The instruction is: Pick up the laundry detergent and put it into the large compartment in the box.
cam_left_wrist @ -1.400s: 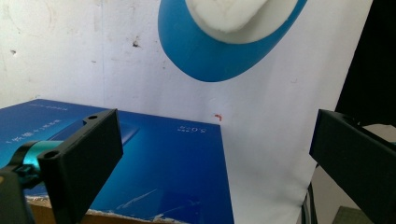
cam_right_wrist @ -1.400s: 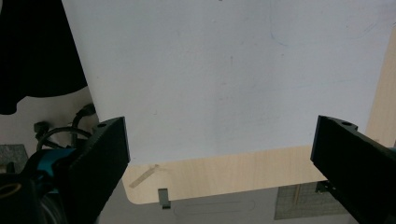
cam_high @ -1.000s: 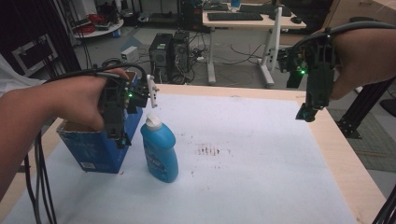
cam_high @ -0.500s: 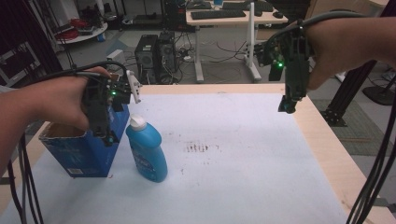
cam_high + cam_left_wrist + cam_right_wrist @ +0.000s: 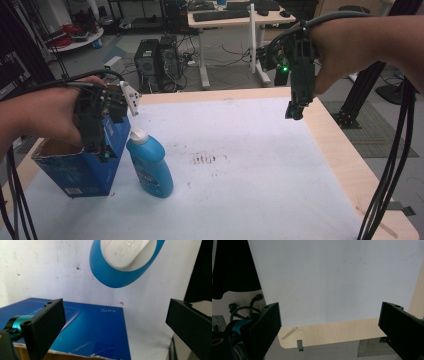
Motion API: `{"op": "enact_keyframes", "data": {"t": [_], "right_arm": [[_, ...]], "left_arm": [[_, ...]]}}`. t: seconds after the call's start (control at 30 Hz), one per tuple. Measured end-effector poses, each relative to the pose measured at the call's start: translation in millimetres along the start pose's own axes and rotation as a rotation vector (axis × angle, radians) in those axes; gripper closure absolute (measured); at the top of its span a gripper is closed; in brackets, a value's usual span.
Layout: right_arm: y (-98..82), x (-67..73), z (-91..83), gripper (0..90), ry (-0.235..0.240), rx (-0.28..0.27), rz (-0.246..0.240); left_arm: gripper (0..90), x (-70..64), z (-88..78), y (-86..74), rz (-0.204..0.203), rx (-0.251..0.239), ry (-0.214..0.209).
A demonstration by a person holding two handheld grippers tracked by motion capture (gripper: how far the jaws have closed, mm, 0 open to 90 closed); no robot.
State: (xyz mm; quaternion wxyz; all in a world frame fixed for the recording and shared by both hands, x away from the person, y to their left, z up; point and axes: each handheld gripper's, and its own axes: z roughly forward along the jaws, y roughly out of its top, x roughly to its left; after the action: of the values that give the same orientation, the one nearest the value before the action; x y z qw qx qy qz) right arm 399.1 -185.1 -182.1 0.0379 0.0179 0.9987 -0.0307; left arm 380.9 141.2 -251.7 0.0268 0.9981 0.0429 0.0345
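Left hand-held gripper (image 5: 103, 150), jaws wide and empty, hangs over the blue box (image 5: 75, 167); just beside it the blue bottle (image 5: 150, 167) wants a centred, level squeeze below the cap.

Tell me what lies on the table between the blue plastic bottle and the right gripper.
In the high view, between the blue plastic bottle and the right gripper, there is bare white table cover with a patch of brown smudges.
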Motion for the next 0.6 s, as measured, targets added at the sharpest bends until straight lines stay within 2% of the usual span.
{"op": "enact_keyframes", "data": {"t": [0.2,0.37,0.47,0.5,0.6], "right_arm": [[-2.4,-1.2,1.2,3.6,-0.005,-0.007,0.000],[-2.9,-4.0,2.9,3.6,-0.008,-0.006,-0.009],[-2.8,-3.3,3.1,3.6,-0.009,-0.009,-0.009],[-3.1,-2.4,3.1,3.6,-0.010,-0.010,-0.011],[-4.3,-0.6,2.0,3.5,-0.012,-0.011,0.002]], "left_arm": [[2.5,-0.6,-10.8,-1.7,0.021,-0.025,0.026],[2.5,-1.3,-26.6,0.3,0.071,-0.032,0.048],[2.4,-1.2,-30.2,3.2,0.088,-0.035,0.050],[2.4,-1.2,-31.6,6.8,0.113,-0.039,0.047],[2.4,-2.0,-32.1,11.8,0.154,-0.042,0.037]]}}
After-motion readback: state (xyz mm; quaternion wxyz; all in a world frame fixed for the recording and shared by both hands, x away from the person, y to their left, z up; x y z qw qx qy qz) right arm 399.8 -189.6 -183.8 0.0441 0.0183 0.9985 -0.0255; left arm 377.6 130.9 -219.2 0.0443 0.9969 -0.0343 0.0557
